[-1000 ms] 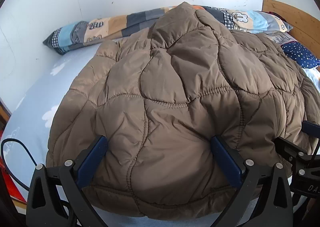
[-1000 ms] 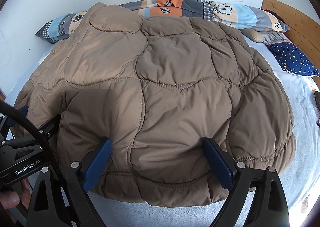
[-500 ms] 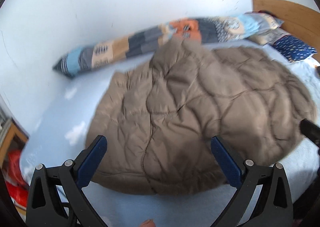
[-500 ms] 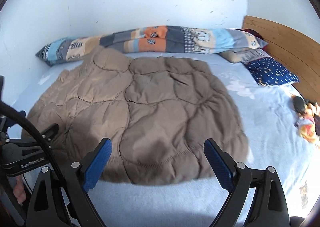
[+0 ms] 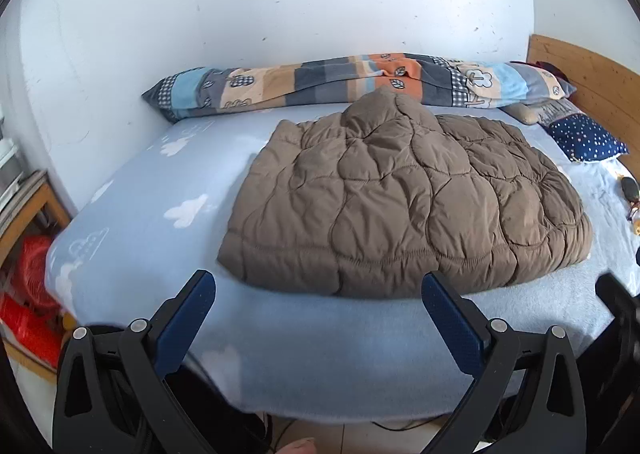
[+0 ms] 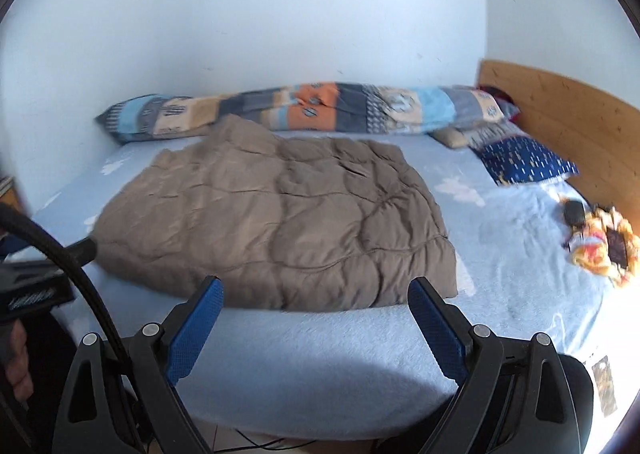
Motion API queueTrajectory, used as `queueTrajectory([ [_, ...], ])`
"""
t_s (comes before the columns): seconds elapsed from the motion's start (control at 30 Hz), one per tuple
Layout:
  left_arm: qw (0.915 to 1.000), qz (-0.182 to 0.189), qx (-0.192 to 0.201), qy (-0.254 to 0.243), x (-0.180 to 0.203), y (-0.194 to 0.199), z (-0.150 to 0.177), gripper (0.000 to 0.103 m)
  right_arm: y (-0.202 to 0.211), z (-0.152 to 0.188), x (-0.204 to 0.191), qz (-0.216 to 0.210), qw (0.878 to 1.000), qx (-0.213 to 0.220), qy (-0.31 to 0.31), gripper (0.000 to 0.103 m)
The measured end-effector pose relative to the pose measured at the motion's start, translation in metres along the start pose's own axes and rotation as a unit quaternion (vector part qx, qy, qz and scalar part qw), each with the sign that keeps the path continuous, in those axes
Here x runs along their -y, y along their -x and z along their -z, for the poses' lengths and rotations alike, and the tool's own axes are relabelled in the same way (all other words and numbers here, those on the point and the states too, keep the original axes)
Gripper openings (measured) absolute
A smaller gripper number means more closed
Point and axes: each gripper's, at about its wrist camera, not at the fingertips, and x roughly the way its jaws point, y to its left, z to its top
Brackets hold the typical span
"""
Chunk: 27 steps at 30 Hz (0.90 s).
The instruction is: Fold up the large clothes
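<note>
Jacket [image 5: 404,205] folded; toy [image 6: 600,246], perhaps, right-view only.

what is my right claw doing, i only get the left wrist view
Observer: The right claw is open and holds nothing. The jacket lies on the bed just beyond its tips.
Operator: anything lying to the right of the jacket
Observer: Yes, a crumpled yellow and orange bundle sits near the headboard, apart from the jacket, with bare sheet between them.
</note>
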Motion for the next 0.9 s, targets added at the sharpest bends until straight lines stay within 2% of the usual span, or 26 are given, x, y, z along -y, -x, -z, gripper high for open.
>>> queueTrajectory([
  [0.13, 0.9999, -0.001, 0.010, 0.005, 0.000, 0.007, 0.004, 0.103, 0.021, 0.007, -0.014, -0.016, 0.999, 0.021, 0.038, 0.099],
  [0.27, 0.9999, 0.006, -0.006, 0.005, 0.003, -0.001, 0.005, 0.103, 0.018, 0.004, -0.012, -0.014, 0.999, 0.016, 0.038, 0.099],
  [0.37, 1.0000, -0.007, 0.000, 0.003, 0.004, -0.004, 0.010, 0.103, 0.005, 0.008, -0.013, -0.016, 0.999, 0.005, 0.035, 0.099],
  [0.47, 0.9995, -0.021, -0.007, -0.021, 0.011, -0.015, 0.019, 0.103, -0.008, 0.016, -0.016, -0.017, 0.999, -0.009, 0.038, 0.099],
  [0.6, 0.9984, -0.020, -0.022, -0.049, 0.018, -0.026, 0.023, 0.103, -0.016, 0.017, -0.017, -0.025, 0.999, -0.017, 0.033, 0.099],
  [0.9, 0.9974, -0.015, -0.051, -0.049, 0.019, -0.046, 0.032, 0.103, -0.034, 0.025, -0.019, -0.017, 0.998, -0.050, 0.035, 0.099],
])
